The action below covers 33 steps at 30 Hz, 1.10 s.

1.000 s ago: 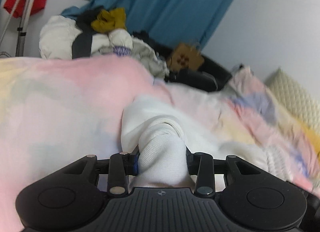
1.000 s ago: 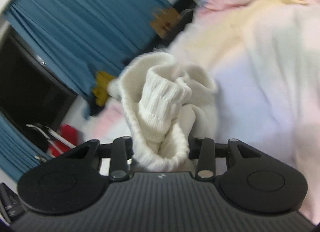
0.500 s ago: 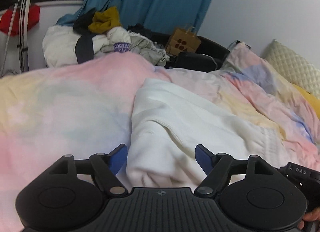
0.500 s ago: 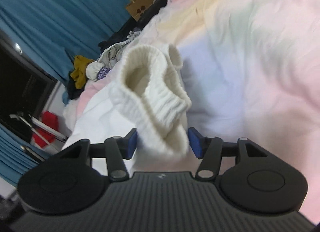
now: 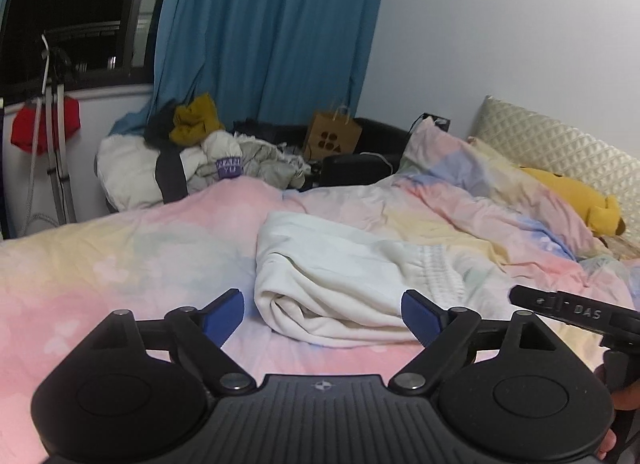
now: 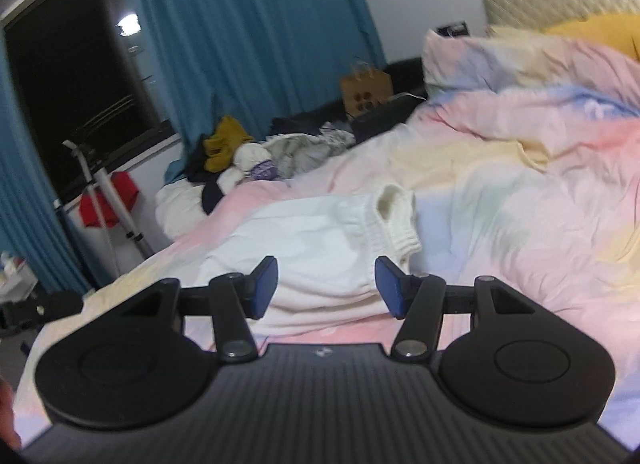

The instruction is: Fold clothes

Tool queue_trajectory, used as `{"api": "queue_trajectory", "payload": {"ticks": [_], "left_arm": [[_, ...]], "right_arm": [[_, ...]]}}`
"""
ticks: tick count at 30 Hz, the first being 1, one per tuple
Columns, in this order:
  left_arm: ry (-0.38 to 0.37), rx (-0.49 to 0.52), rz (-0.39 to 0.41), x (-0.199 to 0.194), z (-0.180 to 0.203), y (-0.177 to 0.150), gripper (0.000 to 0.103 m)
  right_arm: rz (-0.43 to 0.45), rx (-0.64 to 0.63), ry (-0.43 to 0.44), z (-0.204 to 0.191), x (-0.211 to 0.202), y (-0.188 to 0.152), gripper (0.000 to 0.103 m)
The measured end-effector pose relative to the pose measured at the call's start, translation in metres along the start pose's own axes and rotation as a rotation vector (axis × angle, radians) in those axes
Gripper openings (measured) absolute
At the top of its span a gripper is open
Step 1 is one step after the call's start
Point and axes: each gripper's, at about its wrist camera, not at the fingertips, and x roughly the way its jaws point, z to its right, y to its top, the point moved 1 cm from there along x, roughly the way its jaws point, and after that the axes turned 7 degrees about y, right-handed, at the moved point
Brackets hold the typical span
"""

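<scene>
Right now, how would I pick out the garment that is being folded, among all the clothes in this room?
Find the bed with the pastel duvet. In its middle lies a cream garment, folded over, with a ribbed cuff at one end. Unlike the heap of clothes under the blue curtain, it lies alone on the duvet.

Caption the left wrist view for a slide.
Left gripper open above a folded white garment on a pastel duvet; its fingers have just been opening, nothing between them.

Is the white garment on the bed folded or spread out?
Folded: the white garment lies as a compact layered bundle on the duvet.
</scene>
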Motion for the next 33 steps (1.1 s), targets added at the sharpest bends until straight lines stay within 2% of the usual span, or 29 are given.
{"api": "queue_trajectory", "payload": {"ticks": [2, 3, 4, 7, 12, 14, 18, 21, 27, 33], "left_arm": [[0.006, 0.003, 0.018, -0.025, 0.002, -0.006, 0.093], [0.014, 0.007, 0.029, -0.036, 0.003, -0.010, 0.101], [0.023, 0.011, 0.041, -0.048, 0.004, -0.014, 0.103], [0.065, 0.042, 0.074, -0.072, 0.009, -0.025, 0.103], [0.106, 0.063, 0.077, -0.090, 0.007, -0.041, 0.103], [0.123, 0.063, 0.081, -0.093, 0.003, -0.046, 0.103], [0.155, 0.051, 0.097, -0.093, -0.008, -0.051, 0.103], [0.148, 0.061, 0.092, -0.090, -0.011, -0.052, 0.103], [0.152, 0.054, 0.098, -0.087, -0.016, -0.051, 0.103], [0.161, 0.067, 0.073, -0.076, -0.013, -0.057, 0.103]], "right_arm": [[0.007, -0.035, 0.007, -0.010, -0.013, -0.005, 0.057], [0.011, -0.056, 0.007, -0.016, -0.019, -0.008, 0.057], [0.017, -0.076, 0.005, -0.020, -0.024, -0.011, 0.057], [0.014, -0.083, 0.002, -0.028, -0.030, -0.021, 0.057], [0.003, -0.114, 0.002, -0.044, -0.033, -0.037, 0.057], [0.017, -0.126, -0.012, -0.048, -0.033, -0.041, 0.063], [0.037, -0.157, -0.037, -0.055, -0.028, -0.048, 0.081], [0.022, -0.186, -0.016, -0.060, -0.020, -0.052, 0.082], [0.016, -0.222, -0.045, -0.067, -0.014, -0.056, 0.083], [0.011, -0.222, -0.073, -0.067, -0.012, -0.057, 0.083]]}}
